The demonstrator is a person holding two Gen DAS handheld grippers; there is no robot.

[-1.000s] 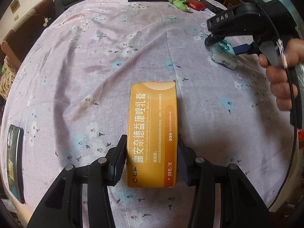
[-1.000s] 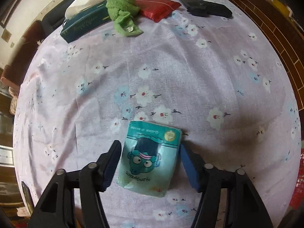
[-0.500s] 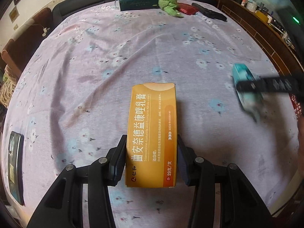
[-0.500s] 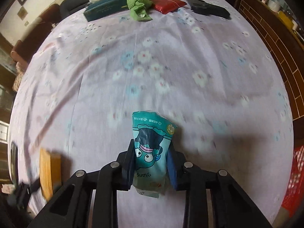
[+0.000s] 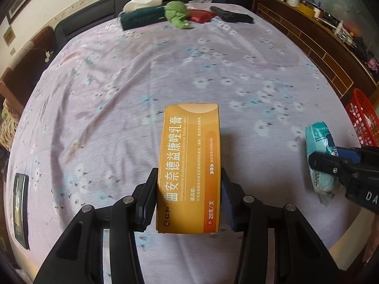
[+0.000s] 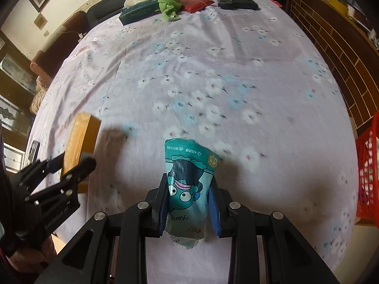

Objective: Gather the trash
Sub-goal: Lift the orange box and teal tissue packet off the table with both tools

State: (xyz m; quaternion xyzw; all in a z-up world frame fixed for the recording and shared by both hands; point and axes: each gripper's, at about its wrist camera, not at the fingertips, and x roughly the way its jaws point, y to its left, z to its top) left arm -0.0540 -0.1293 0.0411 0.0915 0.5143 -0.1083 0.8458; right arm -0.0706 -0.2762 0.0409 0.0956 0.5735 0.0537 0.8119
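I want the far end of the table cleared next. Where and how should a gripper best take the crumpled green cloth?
Probably from above, jaws straddling the raised bunched middle of the crumpled green cloth. It lies in a soft heap between the dark green tissue box and the red flat packet, so a sideways approach would likely bump those.

Each black hand-held gripper (image 5: 189, 198) has silver screws, blue pads (image 6: 214, 209) and white lettering.

One orange box (image 5: 189, 165), one teal packet (image 6: 189, 189), two tongs.
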